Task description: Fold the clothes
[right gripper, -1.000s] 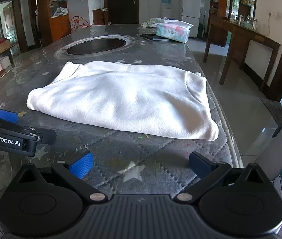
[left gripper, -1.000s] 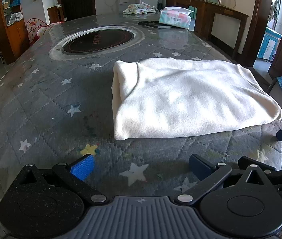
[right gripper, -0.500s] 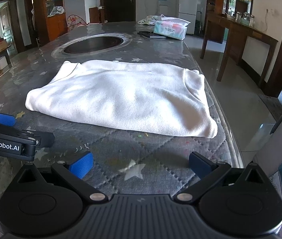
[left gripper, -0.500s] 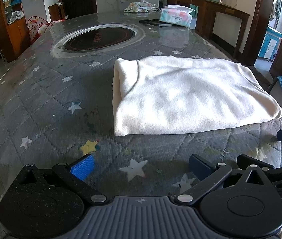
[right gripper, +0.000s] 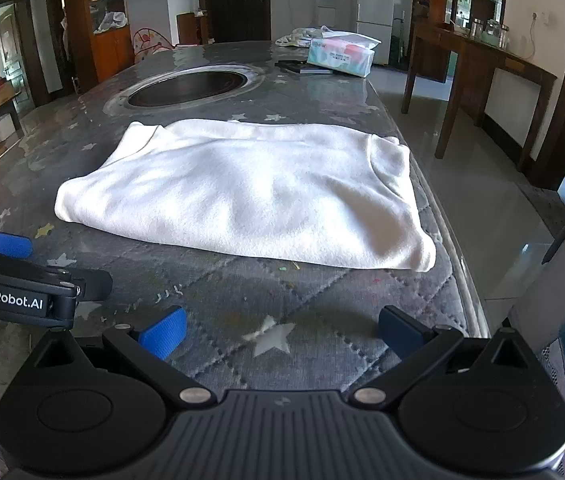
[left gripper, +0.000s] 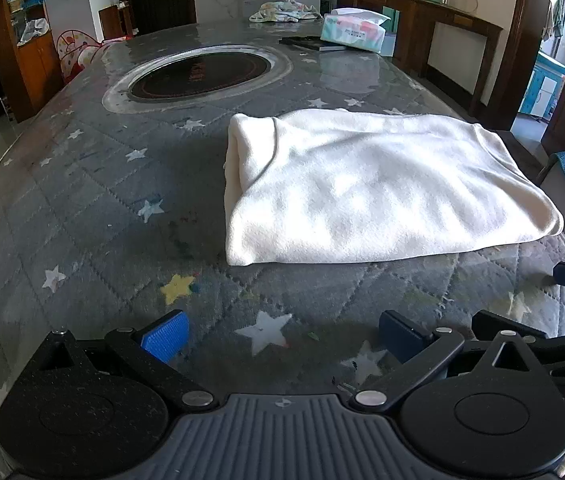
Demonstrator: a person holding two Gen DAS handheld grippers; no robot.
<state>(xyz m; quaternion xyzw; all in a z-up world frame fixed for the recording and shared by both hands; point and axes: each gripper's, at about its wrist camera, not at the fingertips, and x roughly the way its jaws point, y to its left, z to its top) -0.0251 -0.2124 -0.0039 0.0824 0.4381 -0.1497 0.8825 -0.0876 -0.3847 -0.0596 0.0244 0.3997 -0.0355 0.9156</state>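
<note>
Garment (left gripper: 382, 192), white and soft, lies folded into a flat rectangle near the desk's (left gripper: 82, 200) right edge, so I judge the folding mostly done; perhaps one more fold across remains. My left gripper (left gripper: 282, 334) and right gripper (right gripper: 280, 330) hover short of it, jaws wide, empty. Grey star-quilted cover, a round inset hob (left gripper: 198, 76), a tissue pack (right gripper: 340, 56) far off; wooden furniture around.

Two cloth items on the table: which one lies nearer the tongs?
The folded white garment, plain and flat just ahead of both open tongs; the patterned cloth bundle sits at the table's far end.
</note>
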